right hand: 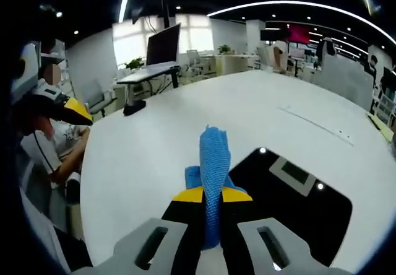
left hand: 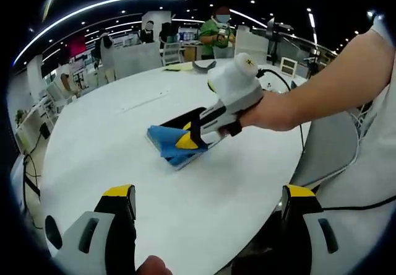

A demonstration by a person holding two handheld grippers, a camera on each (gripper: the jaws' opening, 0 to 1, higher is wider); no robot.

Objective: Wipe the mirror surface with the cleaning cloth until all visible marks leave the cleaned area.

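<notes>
A blue cleaning cloth (left hand: 164, 137) lies bunched on the near end of a flat dark mirror (left hand: 189, 115) on a round white table (left hand: 105, 145). A hand holds my right gripper (left hand: 184, 141), which comes in from the right, shut on the cloth and pressing it down at the mirror's edge. In the right gripper view the cloth (right hand: 213, 154) stands up between the shut right gripper (right hand: 213, 196), and the mirror (right hand: 303, 200) spreads to the right, reflecting ceiling lights. My left gripper (left hand: 210, 210) hovers open and holds nothing, short of the cloth.
A monitor (right hand: 162, 46) on a desk and a small black object (right hand: 133, 108) stand beyond the table's far side. A yellowish cloth (left hand: 176, 67) and a grey item (left hand: 203, 65) lie near the far edge. People (left hand: 216, 33) stand behind. A cable (left hand: 281, 80) trails from the right gripper.
</notes>
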